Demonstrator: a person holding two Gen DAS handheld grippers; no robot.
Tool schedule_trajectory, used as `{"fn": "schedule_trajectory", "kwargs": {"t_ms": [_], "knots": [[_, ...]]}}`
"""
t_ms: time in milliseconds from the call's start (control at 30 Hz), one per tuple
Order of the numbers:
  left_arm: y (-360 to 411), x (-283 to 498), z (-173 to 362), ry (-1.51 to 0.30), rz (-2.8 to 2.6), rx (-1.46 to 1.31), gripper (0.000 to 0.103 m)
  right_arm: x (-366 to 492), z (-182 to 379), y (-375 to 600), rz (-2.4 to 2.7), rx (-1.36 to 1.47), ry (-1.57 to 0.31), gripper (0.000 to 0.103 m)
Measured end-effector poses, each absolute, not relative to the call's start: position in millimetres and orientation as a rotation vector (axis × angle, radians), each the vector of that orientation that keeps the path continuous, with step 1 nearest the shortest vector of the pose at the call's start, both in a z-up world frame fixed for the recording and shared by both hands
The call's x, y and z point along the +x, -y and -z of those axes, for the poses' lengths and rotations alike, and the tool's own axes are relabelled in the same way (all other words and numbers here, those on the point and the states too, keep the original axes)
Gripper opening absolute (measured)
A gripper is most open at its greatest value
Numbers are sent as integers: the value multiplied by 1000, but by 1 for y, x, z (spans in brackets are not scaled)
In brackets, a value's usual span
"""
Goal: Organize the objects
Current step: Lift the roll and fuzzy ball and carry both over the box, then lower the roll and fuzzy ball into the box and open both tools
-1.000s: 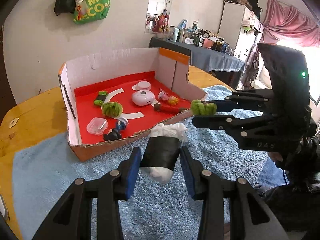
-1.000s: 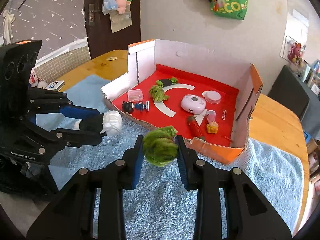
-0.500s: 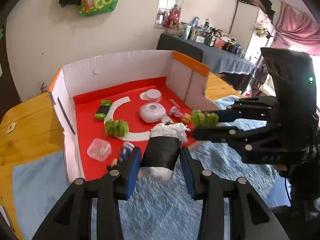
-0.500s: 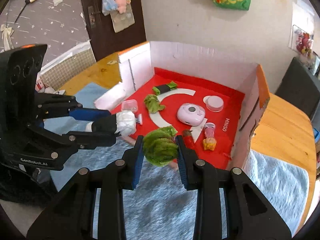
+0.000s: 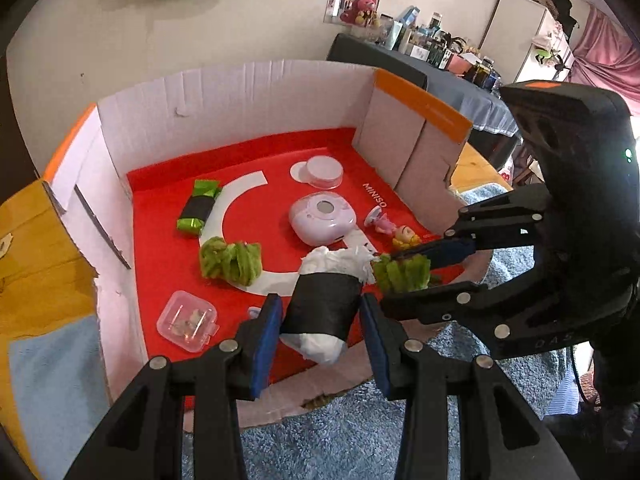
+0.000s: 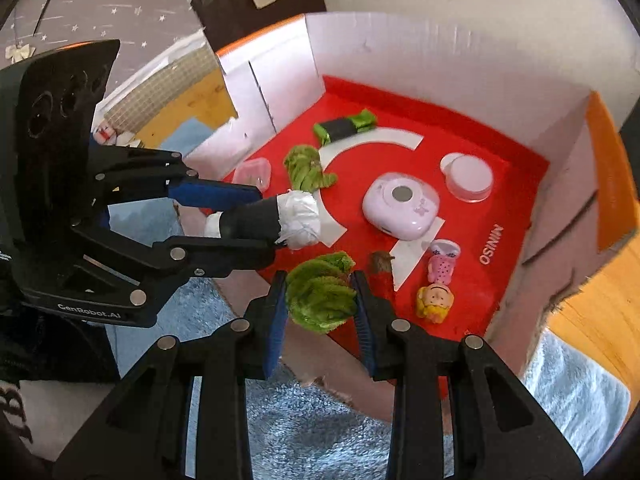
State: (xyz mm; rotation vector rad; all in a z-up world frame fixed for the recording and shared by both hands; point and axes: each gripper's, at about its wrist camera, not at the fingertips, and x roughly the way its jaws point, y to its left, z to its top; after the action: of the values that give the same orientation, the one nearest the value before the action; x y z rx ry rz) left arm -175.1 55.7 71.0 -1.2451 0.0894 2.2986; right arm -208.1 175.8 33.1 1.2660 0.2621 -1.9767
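A black-wrapped roll with white paper ends (image 5: pixel 324 312) is gripped by the left tool (image 5: pixel 320 340), and a fuzzy green bundle (image 6: pixel 320 294) is clamped in the right tool (image 6: pixel 320 320). Both are held over the front edge of the red-floored cardboard box (image 5: pixel 240 92), side by side.

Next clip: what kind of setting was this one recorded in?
Most likely a lived-in home room, not a lab. A wooden table carries a fluffy blue mat and a cut-open cardboard box of small toys; behind stand a cluttered side table and pink curtain.
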Motion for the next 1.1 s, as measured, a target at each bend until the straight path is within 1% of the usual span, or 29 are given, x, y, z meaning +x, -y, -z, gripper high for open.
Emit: {"fn": "schedule_trajectory", "kwargs": {"t_ms": [333, 633, 1100], "knots": [[-60, -177, -60, -121, -2258, -1304, 42, -214, -24, -168, 1878, 1328, -337, 29], [-62, -182, -54, -125, -2233, -1358, 42, -219, -21, -164, 1829, 1357, -348, 30], [-58, -183, -52, -118, -2231, -1368, 42, -225, -14, -160, 1820, 1384, -358, 31]]}}
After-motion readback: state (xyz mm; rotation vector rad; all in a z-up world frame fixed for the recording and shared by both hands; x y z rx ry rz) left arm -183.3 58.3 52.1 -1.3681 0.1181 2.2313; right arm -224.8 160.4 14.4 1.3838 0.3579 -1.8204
